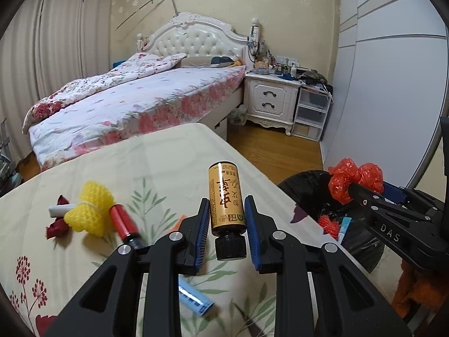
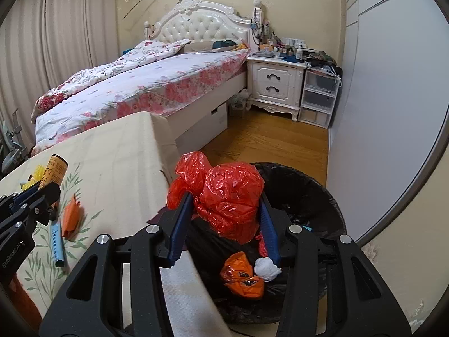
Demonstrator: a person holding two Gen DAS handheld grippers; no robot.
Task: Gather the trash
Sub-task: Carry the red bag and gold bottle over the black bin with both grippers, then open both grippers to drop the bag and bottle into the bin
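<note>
Between the blue ribbed pads of the left gripper (image 1: 226, 216) sits a small gold bottle (image 1: 226, 196) with a black ridged cap, pinched at its sides and lifted off the table (image 1: 157, 157), cap toward the camera. Over at the right gripper (image 2: 224, 202), the jaws clamp a crumpled wad of glossy red plastic (image 2: 221, 193) above the round bin (image 2: 317, 196) with its black liner. Only the right wrist view looks down into the bin — an orange wrapper (image 2: 242, 276) and a white crumpled ball (image 2: 266, 269) lie inside. Only the left wrist view shows the yellow foam netting (image 1: 89, 210), a red cylinder (image 1: 123, 223) and a pale blue tube (image 1: 195, 299) on the table's cream cloth printed with leaves. Behind stand a floral-quilted bed (image 1: 140, 98), a white nightstand (image 1: 270, 98) and wooden flooring (image 1: 275, 148)
</note>
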